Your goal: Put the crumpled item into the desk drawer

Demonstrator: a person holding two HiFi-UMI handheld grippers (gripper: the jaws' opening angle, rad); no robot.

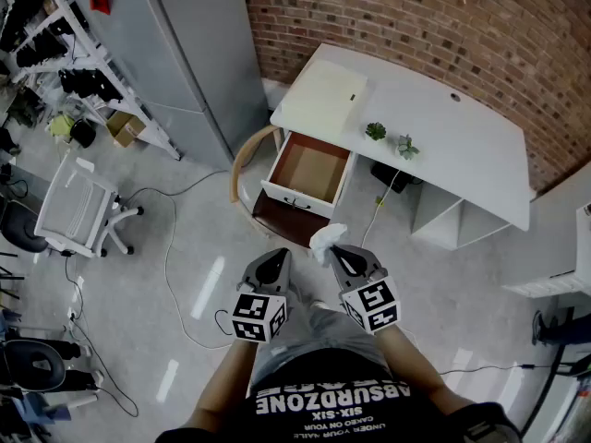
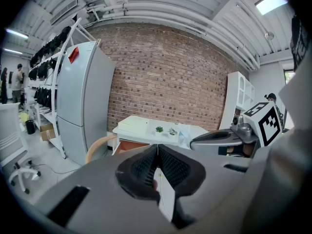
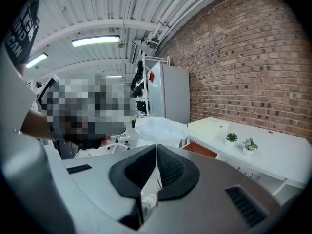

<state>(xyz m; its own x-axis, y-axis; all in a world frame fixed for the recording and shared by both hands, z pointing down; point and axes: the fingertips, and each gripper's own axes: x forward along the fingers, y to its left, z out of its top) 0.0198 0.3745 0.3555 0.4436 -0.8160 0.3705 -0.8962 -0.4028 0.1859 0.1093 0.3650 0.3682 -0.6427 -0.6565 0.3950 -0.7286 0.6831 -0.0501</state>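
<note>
Fingers of the right gripper are pinched on a white crumpled wad, which sticks out past their tips. The left gripper has its fingers pressed together with nothing between them. Both grippers are held side by side in front of the person, over the floor.

A brick wall runs behind a tall grey cabinet and a white desk. A chair with a curved wooden back stands at the desk's left end. The drawer there is pulled open and shows a brown inside. The wad hangs near the drawer's front, outside it. On the desk lie a flat cream box and two small plants.
</note>
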